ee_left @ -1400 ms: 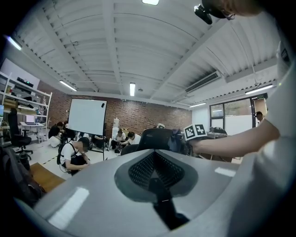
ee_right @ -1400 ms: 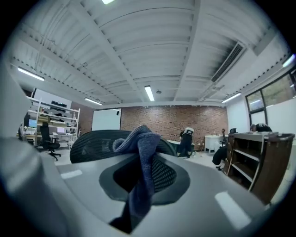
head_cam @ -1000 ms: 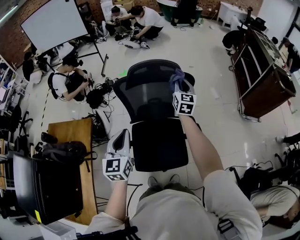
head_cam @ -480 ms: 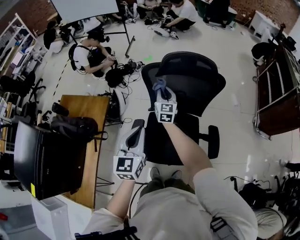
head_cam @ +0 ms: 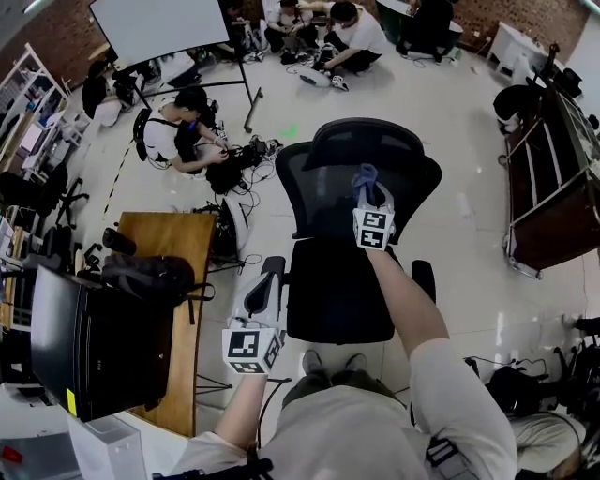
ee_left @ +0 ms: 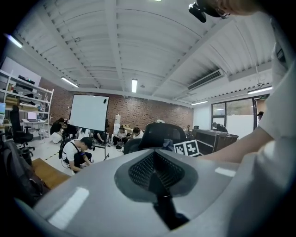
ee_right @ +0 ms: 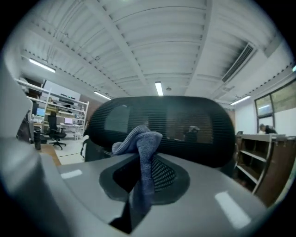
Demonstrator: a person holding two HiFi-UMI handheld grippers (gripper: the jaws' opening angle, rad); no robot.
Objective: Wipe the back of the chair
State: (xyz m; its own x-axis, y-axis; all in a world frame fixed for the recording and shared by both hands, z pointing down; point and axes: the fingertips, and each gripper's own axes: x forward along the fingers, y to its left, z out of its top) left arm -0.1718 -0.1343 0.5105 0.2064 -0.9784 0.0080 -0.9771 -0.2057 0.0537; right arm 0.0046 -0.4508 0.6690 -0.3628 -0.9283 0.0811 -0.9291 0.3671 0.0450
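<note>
The black mesh office chair's back (head_cam: 323,173) faces me, its seat (head_cam: 337,291) below it. My right gripper (head_cam: 368,192) is shut on a blue-grey cloth (head_cam: 364,174) and holds it against the middle of the mesh back. In the right gripper view the cloth (ee_right: 141,143) sticks up from the pinched jaws (ee_right: 138,194), with the chair back (ee_right: 194,125) close behind. My left gripper (head_cam: 261,298) hangs low beside the chair's left armrest, shut with nothing in it. The left gripper view shows its jaws (ee_left: 159,185) closed and the chair (ee_left: 159,133) beyond.
A wooden desk (head_cam: 178,239) with a black backpack (head_cam: 150,277) and a black case (head_cam: 80,342) stands left of the chair. People sit on the floor (head_cam: 178,131) near cables (head_cam: 234,159) and a white screen (head_cam: 159,28). A dark wooden cart (head_cam: 548,178) stands right.
The right gripper carried the cloth from the back's upper right across to its left side, then back to the middle. The left gripper stayed low at the chair's left.
</note>
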